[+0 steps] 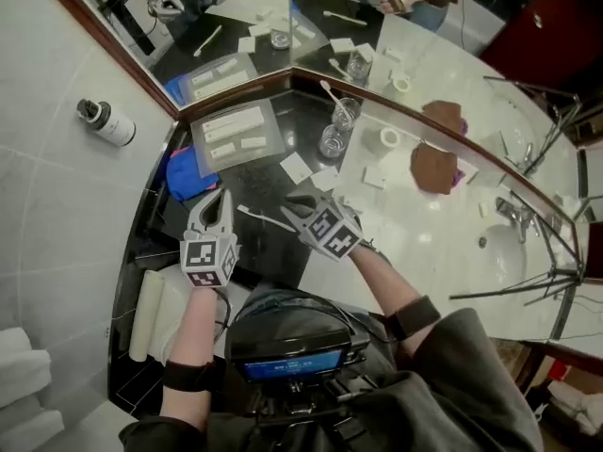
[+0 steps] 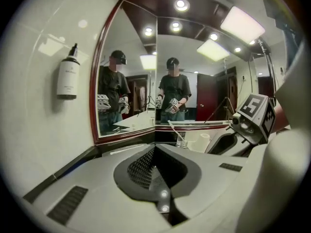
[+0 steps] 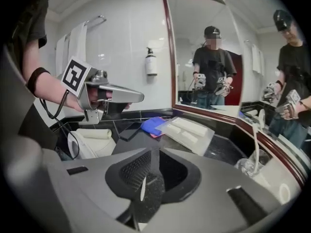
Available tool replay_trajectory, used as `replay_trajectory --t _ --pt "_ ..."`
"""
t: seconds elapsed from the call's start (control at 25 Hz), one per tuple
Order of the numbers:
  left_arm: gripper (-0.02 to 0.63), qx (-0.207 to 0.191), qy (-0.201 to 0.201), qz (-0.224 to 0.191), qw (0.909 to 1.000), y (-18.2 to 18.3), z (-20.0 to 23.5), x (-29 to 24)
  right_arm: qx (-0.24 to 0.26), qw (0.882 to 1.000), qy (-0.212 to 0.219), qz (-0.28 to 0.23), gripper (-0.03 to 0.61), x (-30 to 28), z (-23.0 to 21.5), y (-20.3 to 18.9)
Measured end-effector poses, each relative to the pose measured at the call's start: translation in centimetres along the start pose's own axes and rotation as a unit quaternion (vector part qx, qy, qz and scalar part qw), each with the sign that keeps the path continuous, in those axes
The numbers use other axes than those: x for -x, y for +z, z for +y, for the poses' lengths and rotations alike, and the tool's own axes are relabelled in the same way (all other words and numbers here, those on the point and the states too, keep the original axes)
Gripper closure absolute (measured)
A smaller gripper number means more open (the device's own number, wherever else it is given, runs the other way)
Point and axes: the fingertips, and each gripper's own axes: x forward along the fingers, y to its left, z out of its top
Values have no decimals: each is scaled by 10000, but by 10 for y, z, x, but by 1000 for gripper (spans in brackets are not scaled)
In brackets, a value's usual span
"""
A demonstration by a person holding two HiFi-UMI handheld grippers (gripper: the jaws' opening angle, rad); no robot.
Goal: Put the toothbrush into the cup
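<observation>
- The toothbrush [image 1: 266,218] lies flat on the dark part of the worktop [image 1: 264,250], between my two tools. One end of it reaches the tip of my right tool [image 1: 300,211].
- The jaws of the right tool stand a little apart. In the right gripper view a thin white piece of the toothbrush shows in the gap, and the pads do not press on it.
- My right hand [image 1: 363,248] holds this tool turned toward my left and tilted downward.
- My left hand [image 1: 200,295] holds the left tool [image 1: 215,205] pointing away from me, toward the mirror corner. Its jaws are together with nothing between them.
- I count two cups of clear glass. The farther cup [image 1: 346,113] holds a second toothbrush [image 1: 330,94] standing upright, and the nearer cup [image 1: 332,143] is just beside it.
- So there are two toothbrushes, two cups and two mirrors [image 1: 236,17] that meet at a corner.
- Only the head view shows the lying toothbrush whole and both cups apart from each other.
- The right gripper view shows my left tool from the side, with the blue cloth [image 1: 187,172] and the rolled towel [image 1: 146,314] below it.
- The left gripper view shows the soap bottle [image 1: 105,121] upright on the wall and the marker cube of the right tool at its right edge.
</observation>
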Motion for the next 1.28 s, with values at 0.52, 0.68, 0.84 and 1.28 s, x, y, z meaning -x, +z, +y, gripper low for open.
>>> replay_trajectory --t 0.52,0.68,0.84,1.28 --pt "612 605 480 27 9970 -51 48 25 1210 9625 1223 2099 422 -140 56 -65" --pt "612 718 519 25 9961 -58 54 26 1149 9518 1404 2475 422 -158 58 -83" --pt "612 913 509 61 9945 -62 59 29 1222 9424 1492 2732 462 -170 55 -91" --pt "612 1064 671 155 9919 -80 82 32 1218 9338 1377 3068 531 -192 45 -96"
